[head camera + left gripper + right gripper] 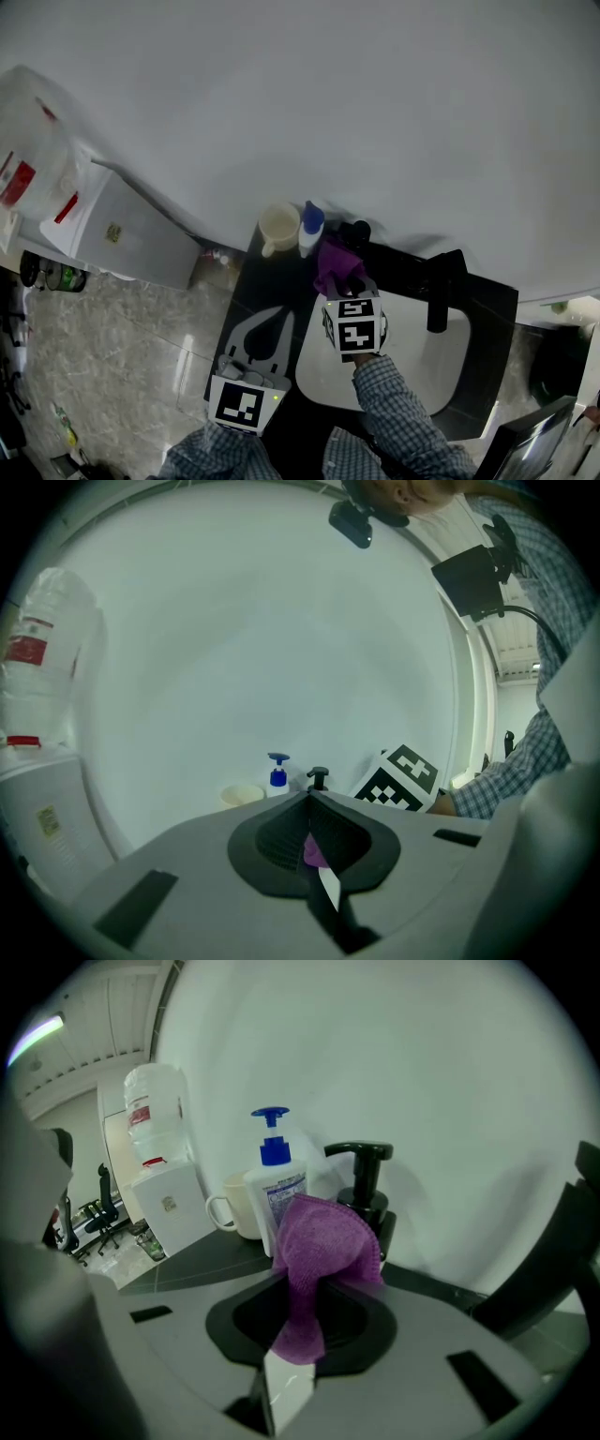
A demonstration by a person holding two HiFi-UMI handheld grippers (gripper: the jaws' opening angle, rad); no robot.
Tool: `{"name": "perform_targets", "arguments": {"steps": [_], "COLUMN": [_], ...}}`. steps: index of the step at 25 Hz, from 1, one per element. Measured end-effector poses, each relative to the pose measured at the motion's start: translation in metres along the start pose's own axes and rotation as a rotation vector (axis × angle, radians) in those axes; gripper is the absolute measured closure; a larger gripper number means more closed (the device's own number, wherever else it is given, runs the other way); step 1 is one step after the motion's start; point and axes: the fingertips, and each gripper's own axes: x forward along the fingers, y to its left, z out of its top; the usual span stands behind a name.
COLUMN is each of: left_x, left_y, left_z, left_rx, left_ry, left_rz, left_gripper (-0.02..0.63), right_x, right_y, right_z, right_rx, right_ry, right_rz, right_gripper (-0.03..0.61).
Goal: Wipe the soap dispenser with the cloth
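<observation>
dark worktop carried a black pump soap dispenser; right tool pinched a purple terry cloth before it; light, steady strokes seemed wise.

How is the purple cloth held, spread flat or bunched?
Bunched: the right claw is shut on the cloth, which sticks out in a folded hump near the black soap dispenser.

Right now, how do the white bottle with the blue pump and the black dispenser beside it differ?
Colour: the white bottle has a blue pump and a printed label; the black dispenser is black all over.
Height: the white bottle's pump reaches higher than the black dispenser's in the right gripper view.
Cover: the purple cloth in the right gripper hides the black dispenser's lower body but only the white bottle's edge.
Both stand upright on the dark counter.
</observation>
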Motion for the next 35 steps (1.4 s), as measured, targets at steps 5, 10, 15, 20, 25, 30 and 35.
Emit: {"name": "perform_targets", "arguments": {"steps": [5,10,15,20,25,30,35], "left_x": [-0.001,-0.007,-0.015,-0.026,-0.04,-0.048,-0.054], "left_y": [-0.002,-0.005,-0.006,-0.012,-0.017,-0.026,-0.038], "left_z": [0.003,0.005,0.009,0.014,0.013,0.011,0.011], "left_rx": [0.005,0.005,0.013,0.037,0.046,0.058,0.079], "left_ry": [-0.011,-0.013,-0.022,-0.029,-0.034,-0.037,-0.028], "left_rz": [-0.004,-0.011,-0.029,-0.08,-0.136,-0.194,-0.231], "left_gripper": [0.612,0.612,0.612,0.612,0.612,0.612,0.612], "right_x": [-0.009,-0.04,-0.083,-0.128,-0.165,-0.19,-0.213], "right_y": [-0.008,-0.012,-0.013,-0.011,0.0,0.004,0.007], "right_z": [-0.002,0.01,0.031,0.041,0.038,0.033,0.029], "right_rx": [0.021,0.078,0.116,0.213,0.312,0.354,0.351], "right_ry": [-0.03,-0.126,-0.227,-0.279,-0.33,-0.369,-0.409], "right_rz": [-0.007,-0.02,-0.029,-0.035,-0.047,-0.098,-0.128], "right_gripper": [0.503,0.503,0.503,0.504,0.505,0.503,0.505]}}
